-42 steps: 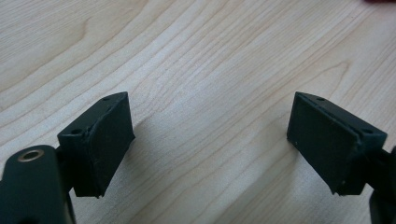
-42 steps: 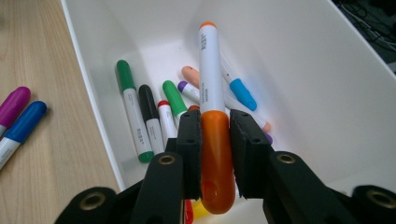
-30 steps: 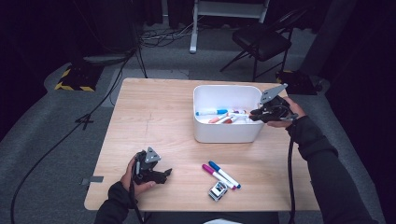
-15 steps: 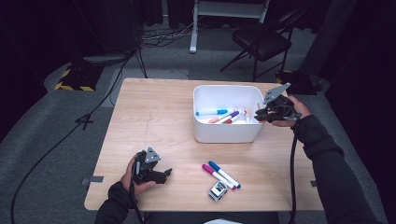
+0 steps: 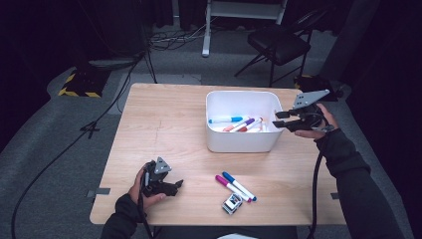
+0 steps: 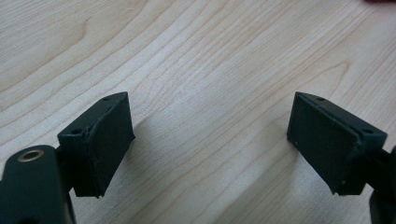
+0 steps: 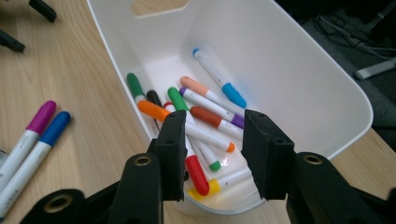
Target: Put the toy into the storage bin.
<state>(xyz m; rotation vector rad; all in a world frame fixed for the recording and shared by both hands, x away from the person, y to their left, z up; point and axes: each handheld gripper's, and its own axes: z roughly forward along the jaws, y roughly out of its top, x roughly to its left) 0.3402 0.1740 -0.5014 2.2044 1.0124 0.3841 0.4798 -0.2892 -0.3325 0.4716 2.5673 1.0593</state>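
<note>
A white bin (image 5: 239,142) stands right of the table's middle and holds several coloured markers (image 7: 205,100). My right gripper (image 5: 279,119) hovers at the bin's right rim, pointing into it. In the right gripper view this gripper (image 7: 212,154) is open, its jaws a little apart above the markers with nothing between them. My left gripper (image 5: 175,185) rests low at the front left of the table. In the left gripper view it (image 6: 210,140) is wide open over bare wood. A magenta marker (image 5: 226,185) and a blue marker (image 5: 240,185) lie side by side near the front edge.
A small black and white object (image 5: 231,203) lies just in front of the two loose markers. The wooden table (image 5: 164,119) has free room on its left half. A dark chair (image 5: 278,47) and cables are on the floor behind.
My right gripper has drawn back slightly to the right, from over the bin toward its right rim. The left gripper has not moved.
</note>
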